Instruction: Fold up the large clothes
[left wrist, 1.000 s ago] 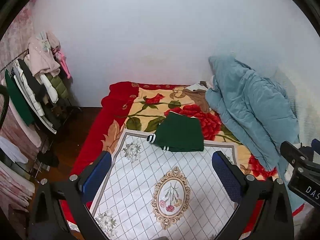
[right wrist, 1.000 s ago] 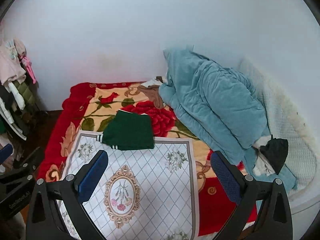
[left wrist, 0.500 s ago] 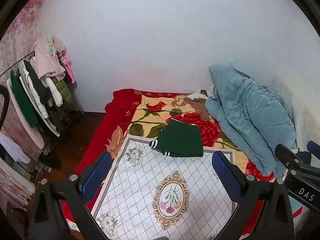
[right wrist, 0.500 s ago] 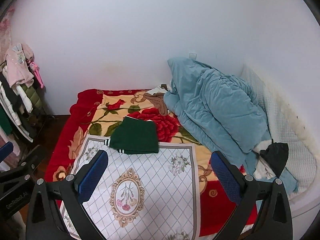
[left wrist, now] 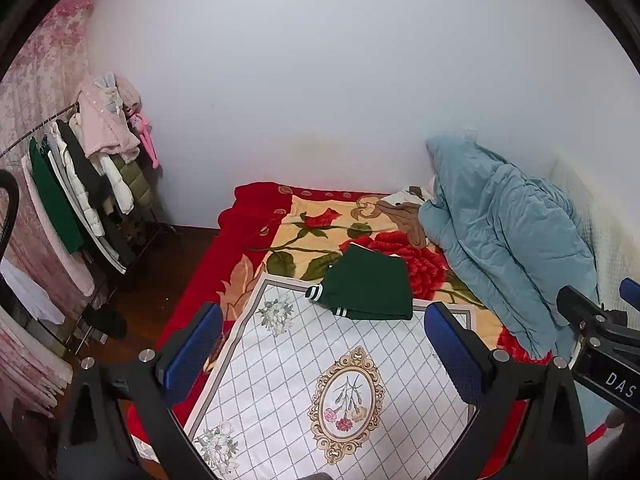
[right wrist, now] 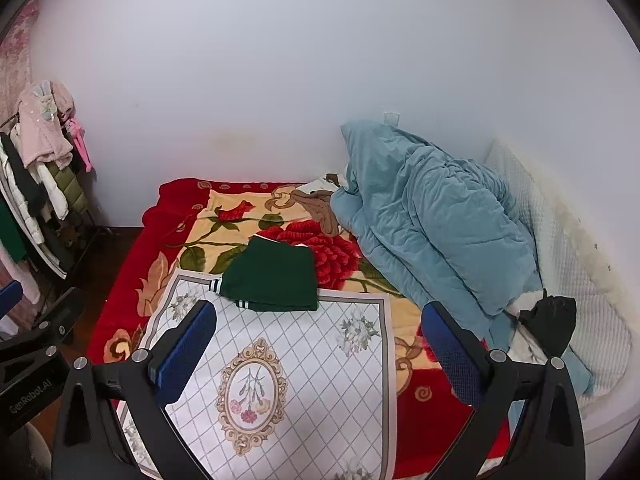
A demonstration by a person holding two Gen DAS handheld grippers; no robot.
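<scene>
Nearest, the left hand-held gripper (left wrist: 322, 346) and right hand-held gripper (right wrist: 318, 346) hang with fingers spread wide and empty above the white patterned cloth (right wrist: 288, 364) on the bed (right wrist: 120, 280). Beyond, the dark green garment (right wrist: 272, 280) lies already folded, overlapping the cloth's far edge. Judged soft, light and limp, it would sag unless held at two outer corners, or at the striped cuffs (left wrist: 316, 293). Farther off, a blue quilt (right wrist: 432, 216) is heaped against the wall.

One folded dark green garment (right wrist: 272, 278), one white lattice-printed cloth (right wrist: 304, 360), one rumpled teal quilt (right wrist: 432, 220), one black cloth bundle (right wrist: 554, 316), one red rose-patterned blanket (right wrist: 128, 292), two blue-padded grippers.
</scene>
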